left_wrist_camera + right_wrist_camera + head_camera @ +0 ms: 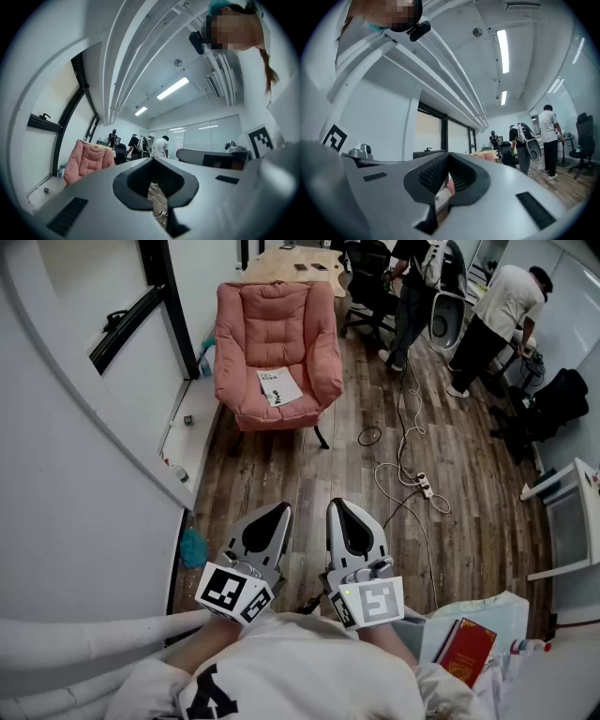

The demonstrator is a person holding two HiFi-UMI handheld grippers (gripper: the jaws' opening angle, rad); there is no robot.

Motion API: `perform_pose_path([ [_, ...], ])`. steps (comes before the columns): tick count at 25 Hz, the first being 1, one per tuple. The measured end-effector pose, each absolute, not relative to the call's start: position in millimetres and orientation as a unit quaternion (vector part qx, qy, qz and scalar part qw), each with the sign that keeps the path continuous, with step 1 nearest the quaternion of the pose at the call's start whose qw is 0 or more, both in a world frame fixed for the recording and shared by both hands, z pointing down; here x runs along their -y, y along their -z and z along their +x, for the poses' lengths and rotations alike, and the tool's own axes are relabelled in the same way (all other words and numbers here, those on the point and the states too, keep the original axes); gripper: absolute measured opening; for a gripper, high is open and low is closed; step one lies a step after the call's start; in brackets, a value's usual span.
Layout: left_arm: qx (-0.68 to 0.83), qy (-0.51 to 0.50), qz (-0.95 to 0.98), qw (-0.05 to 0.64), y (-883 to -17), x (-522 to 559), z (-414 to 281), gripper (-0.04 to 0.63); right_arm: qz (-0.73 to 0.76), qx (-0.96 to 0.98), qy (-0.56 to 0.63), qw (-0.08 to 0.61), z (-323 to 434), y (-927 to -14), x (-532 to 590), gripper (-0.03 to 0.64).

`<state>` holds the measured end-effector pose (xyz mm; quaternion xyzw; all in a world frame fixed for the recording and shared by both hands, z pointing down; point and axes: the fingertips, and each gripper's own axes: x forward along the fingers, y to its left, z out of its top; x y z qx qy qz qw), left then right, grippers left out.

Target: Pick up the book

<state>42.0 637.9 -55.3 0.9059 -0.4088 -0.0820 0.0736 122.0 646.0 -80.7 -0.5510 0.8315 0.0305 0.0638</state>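
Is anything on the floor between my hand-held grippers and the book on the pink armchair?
Nothing visible blocks the way. The book lies on the armchair seat, and bare wood floor runs to it from the left hand-held gripper and right hand-held gripper, both shut. Cables and a power strip lie off to the right.

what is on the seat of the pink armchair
A white book lies flat on the seat of the pink armchair. The patch of cushion beneath the book is covered, so anything under it cannot be seen.
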Motion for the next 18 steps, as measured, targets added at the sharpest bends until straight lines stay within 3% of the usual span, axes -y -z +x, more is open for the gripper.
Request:
perform_pose_path([
  [18,0.439,0.061,0.894,0.07,54,-633,29,0.005,-0.553,-0.829,-0.029,0.08,120,85,-650,0.027],
])
